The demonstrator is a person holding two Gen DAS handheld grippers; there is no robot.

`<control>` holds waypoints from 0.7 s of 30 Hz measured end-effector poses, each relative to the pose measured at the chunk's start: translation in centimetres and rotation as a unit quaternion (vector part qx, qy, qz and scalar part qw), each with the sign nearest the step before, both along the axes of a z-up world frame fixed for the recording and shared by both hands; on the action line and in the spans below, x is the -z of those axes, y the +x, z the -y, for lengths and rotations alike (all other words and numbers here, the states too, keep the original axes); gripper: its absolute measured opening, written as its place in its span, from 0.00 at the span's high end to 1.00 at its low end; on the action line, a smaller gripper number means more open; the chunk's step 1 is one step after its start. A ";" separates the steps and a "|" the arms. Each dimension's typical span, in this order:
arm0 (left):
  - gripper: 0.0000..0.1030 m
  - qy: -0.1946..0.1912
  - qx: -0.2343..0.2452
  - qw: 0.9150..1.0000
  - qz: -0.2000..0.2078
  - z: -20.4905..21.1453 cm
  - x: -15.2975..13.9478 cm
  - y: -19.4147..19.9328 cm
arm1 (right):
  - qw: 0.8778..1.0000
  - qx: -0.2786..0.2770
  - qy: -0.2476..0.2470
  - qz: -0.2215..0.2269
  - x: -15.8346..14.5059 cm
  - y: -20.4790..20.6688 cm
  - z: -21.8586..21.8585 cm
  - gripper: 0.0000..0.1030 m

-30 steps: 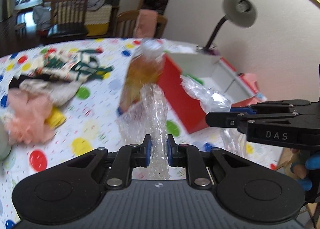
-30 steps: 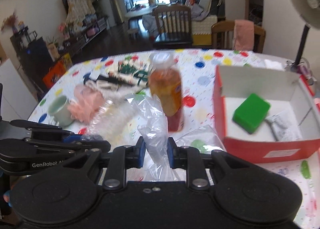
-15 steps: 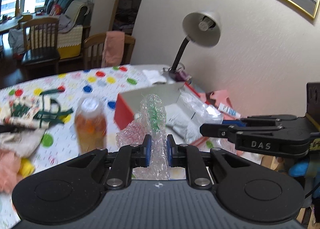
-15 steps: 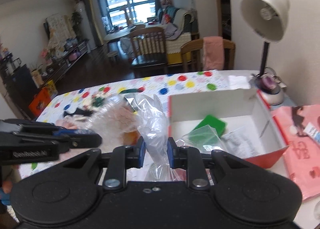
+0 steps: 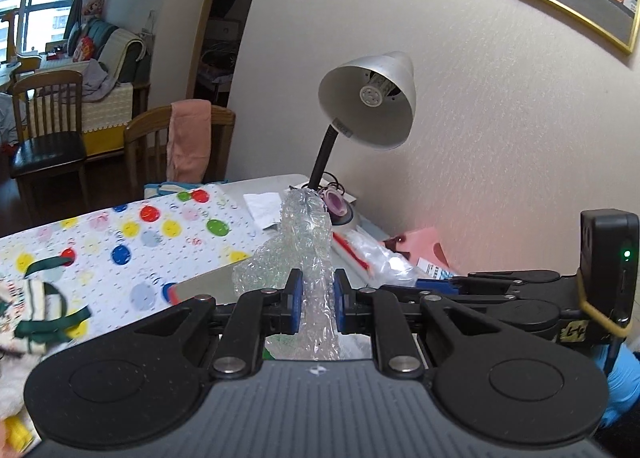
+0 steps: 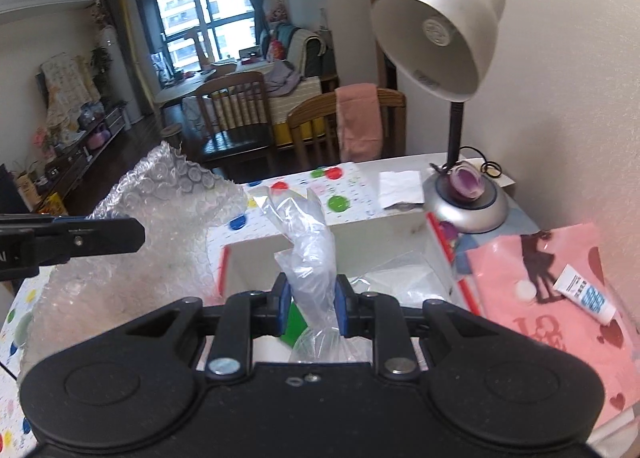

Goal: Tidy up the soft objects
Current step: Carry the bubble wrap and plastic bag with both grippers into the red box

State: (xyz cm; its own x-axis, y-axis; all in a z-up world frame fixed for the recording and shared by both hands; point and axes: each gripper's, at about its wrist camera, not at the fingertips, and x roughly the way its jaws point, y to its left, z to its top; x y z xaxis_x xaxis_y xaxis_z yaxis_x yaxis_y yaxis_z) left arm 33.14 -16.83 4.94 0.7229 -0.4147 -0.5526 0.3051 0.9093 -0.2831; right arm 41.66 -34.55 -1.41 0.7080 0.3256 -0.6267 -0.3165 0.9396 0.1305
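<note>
My left gripper [image 5: 314, 300] is shut on a crumpled piece of bubble wrap [image 5: 296, 250] and holds it up over the near rim of the red and white box [image 6: 360, 234]. The bubble wrap also shows in the right wrist view [image 6: 160, 218], with the left gripper's finger [image 6: 80, 240] beside it. My right gripper [image 6: 310, 308] is shut on a clear plastic bag [image 6: 308, 234] above the open box. A green block [image 6: 294, 324] lies in the box, mostly hidden.
A grey desk lamp [image 6: 444, 58] stands behind the box, its base [image 6: 466, 202] near the wall. A pink bag with a white tube [image 6: 584, 294] lies at the right. The polka-dot tablecloth [image 5: 132, 242] holds a green-patterned cloth [image 5: 36, 298] at left. Chairs stand behind the table.
Both grippers have moved right and forward with their loads, from near the orange bottle to above the box. The bottle has left both views. The lamp is now close.
</note>
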 end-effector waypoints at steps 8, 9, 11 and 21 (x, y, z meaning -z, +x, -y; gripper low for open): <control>0.85 0.002 0.000 1.000 -0.014 3.0 2.5 4.6 | 1.000 0.022 -0.002 -0.015 2.0 5.1 1.7 0.79; 0.85 0.002 -0.002 1.000 -0.016 3.3 3.0 5.2 | 1.000 0.023 0.000 -0.019 2.3 5.7 1.8 0.79; 0.85 0.001 -0.005 1.000 -0.020 3.6 4.1 6.1 | 0.999 0.027 0.012 -0.028 3.0 6.8 2.3 0.79; 0.85 0.016 -0.033 0.997 -0.067 4.5 10.4 9.8 | 0.996 0.031 0.009 -0.077 8.3 11.2 2.3 0.79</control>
State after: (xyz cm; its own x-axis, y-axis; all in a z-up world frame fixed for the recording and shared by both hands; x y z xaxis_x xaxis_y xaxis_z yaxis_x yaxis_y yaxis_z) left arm 42.91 -21.38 -5.44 0.6665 -0.3494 -0.6585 0.2060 0.9353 -0.2877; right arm 52.88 -36.83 -9.73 0.6229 0.2957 -0.7243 -0.2321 0.9540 0.1898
